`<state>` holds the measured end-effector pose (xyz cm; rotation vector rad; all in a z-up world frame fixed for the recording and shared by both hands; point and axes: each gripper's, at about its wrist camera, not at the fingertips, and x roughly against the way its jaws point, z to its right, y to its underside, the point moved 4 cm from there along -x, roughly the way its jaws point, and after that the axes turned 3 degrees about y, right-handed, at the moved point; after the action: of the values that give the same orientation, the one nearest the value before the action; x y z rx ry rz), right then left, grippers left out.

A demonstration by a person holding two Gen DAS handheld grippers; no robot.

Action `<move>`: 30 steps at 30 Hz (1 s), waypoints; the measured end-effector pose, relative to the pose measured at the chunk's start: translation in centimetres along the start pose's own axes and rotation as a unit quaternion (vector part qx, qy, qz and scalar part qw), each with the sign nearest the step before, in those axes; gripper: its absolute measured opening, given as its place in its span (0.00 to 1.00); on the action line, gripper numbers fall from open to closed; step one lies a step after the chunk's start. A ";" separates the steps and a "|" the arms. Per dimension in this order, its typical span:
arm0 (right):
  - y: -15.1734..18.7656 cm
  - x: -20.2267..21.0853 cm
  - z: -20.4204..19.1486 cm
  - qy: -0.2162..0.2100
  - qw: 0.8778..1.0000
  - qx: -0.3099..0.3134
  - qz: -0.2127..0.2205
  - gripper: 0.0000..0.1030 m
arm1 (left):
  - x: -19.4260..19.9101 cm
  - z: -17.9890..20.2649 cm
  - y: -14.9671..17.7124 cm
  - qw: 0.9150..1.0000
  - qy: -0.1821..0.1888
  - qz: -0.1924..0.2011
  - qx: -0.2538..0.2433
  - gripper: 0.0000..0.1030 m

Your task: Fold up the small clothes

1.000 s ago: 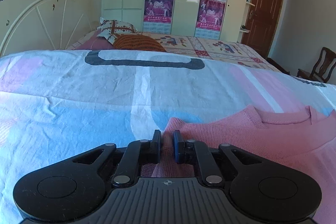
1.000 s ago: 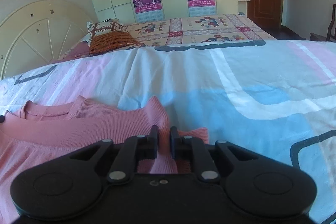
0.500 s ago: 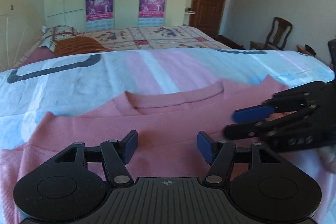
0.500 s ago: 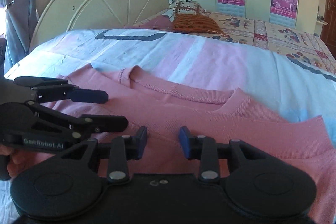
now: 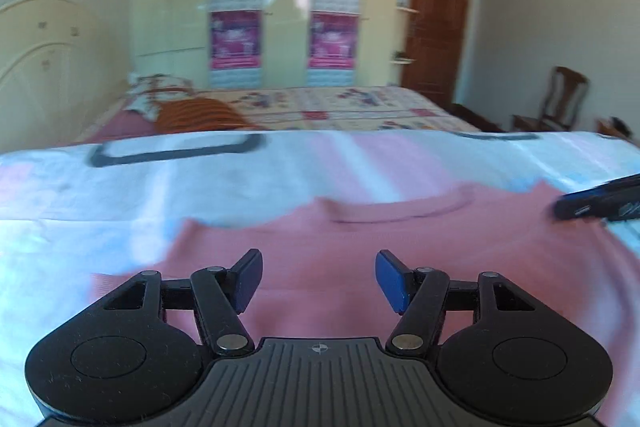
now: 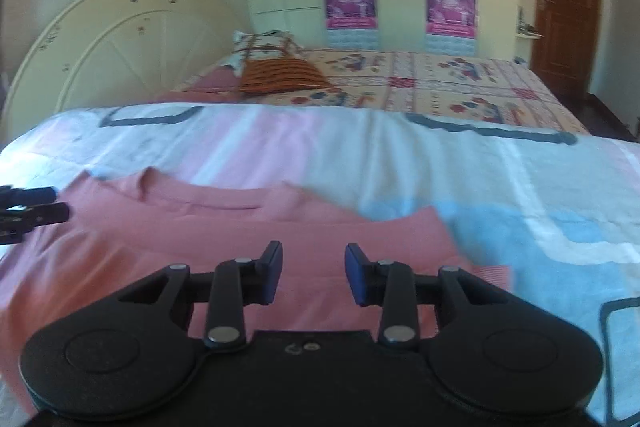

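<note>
Both sleeves of the pink sweater [image 5: 360, 251], which were pinched between closed fingers a second ago, have been let go and now lie folded in over the body. The left gripper [image 5: 319, 279] is now spread wide above the garment, and the right gripper [image 6: 313, 275] has been opened further than half a second ago. The two grippers (close together over the chest half a second ago) have been drawn apart, apparently outward, though both views are motion-blurred.
</note>
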<state>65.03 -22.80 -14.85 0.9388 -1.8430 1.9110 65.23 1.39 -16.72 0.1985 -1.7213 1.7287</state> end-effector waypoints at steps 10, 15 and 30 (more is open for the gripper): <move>2.1 -0.9 -0.8 0.034 0.999 0.001 -0.019 0.26 | 0.4 3.2 2.2 1.000 -0.005 -0.029 -0.005 0.61; 3.2 2.4 -1.4 -0.012 1.000 0.000 -0.001 0.32 | 2.2 5.3 2.4 0.999 0.037 -0.006 0.011 0.61; 6.8 3.4 -1.6 0.024 1.000 0.002 0.003 0.29 | 2.4 5.0 5.9 1.000 0.009 -0.027 0.012 0.64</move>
<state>57.83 -22.76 -17.71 0.8807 -1.8173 1.9259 58.44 -1.83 -19.73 0.2365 -1.6674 1.7083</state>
